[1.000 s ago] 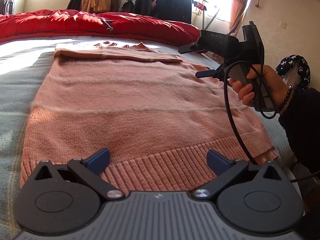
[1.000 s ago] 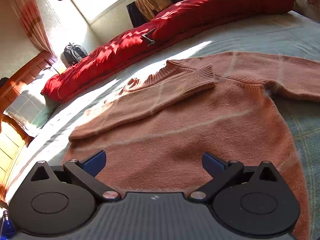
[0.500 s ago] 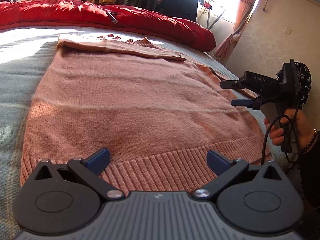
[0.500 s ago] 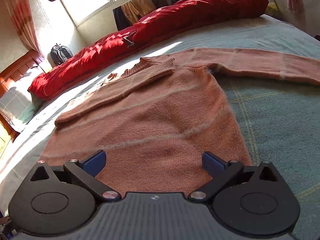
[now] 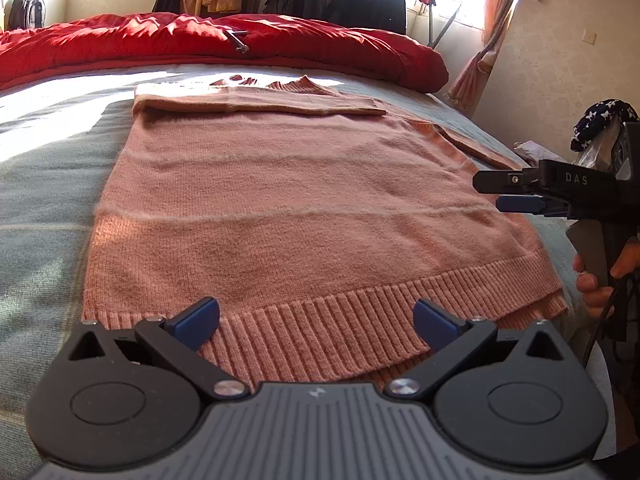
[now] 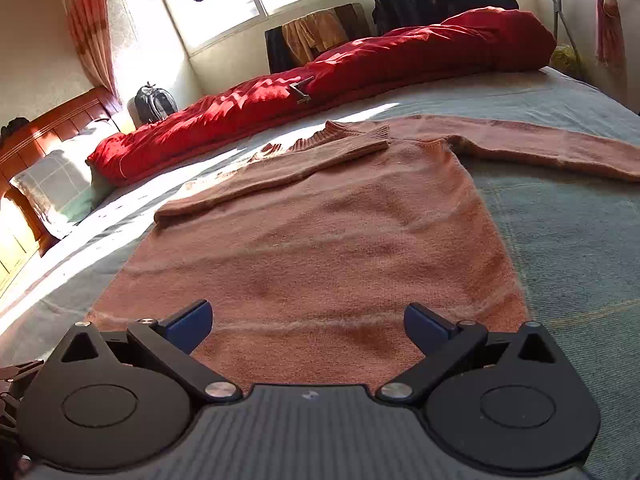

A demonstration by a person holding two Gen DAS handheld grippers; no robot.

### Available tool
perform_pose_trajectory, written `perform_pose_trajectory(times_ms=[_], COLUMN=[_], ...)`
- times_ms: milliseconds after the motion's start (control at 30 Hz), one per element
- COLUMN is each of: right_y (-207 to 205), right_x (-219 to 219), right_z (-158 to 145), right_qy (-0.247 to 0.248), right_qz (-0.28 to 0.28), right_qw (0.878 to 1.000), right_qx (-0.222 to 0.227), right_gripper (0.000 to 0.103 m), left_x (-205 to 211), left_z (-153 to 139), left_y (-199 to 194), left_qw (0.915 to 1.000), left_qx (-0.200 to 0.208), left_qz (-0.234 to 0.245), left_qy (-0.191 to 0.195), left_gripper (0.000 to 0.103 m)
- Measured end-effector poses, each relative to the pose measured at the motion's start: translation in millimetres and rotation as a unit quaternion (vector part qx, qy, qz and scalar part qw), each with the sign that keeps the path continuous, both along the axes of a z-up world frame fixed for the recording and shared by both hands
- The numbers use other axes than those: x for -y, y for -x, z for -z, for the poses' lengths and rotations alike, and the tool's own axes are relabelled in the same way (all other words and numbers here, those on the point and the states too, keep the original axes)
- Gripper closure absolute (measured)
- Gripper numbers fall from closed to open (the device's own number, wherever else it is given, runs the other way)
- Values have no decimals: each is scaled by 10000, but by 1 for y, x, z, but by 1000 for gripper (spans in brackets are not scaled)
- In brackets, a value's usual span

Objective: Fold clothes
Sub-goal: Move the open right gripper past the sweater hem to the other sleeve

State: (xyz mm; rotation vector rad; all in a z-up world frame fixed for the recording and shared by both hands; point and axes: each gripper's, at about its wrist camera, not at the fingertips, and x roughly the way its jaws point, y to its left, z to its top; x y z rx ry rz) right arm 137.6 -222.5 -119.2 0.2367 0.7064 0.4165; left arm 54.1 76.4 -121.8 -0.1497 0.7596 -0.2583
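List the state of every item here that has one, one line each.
Pink sweater: flat on the bed, unfolded.
Folded sleeve: laid across the chest.
Other sleeve: stretched out on the bed.
Left gripper: open, empty.
Right gripper: open, empty.
Red duvet: bunched up.

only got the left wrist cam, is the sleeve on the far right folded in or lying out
Observer: Lying out. The unfolded sleeve stretches straight across the bedsheet, away from the sweater.
Operator: ok, is the right gripper holding anything
Observer: No. The right gripper is open with nothing between its fingers, over the sweater's lower part.
Operator: anything left of the sweater i should avoid
Observer: A pillow lies against a wooden headboard there, apart from the sweater.
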Motion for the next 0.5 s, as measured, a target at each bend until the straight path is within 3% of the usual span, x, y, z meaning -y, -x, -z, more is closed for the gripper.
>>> perform_pose_trajectory(times_ms=[167,300,400,500], right_y=[-3,15,25,31], right_x=[-20,-12,-1,9], right_z=[19,26,28,29], right_qy=[26,192,125,-98], right_qz=[-178,-305,-302,-239], right_qw=[9989,9991,9993,9996], right_qx=[-436,-230,-172,-139], right_gripper=[0,0,0,0], left_x=[-6,-6,1,15], left_z=[4,5,7,8], left_y=[6,3,4,6], left_qw=[9998,9997,9999,9973], left_qx=[-79,-140,-104,-55], left_qz=[-75,-107,16,219], left_qy=[145,176,-104,-692], left_gripper=[1,1,1,1])
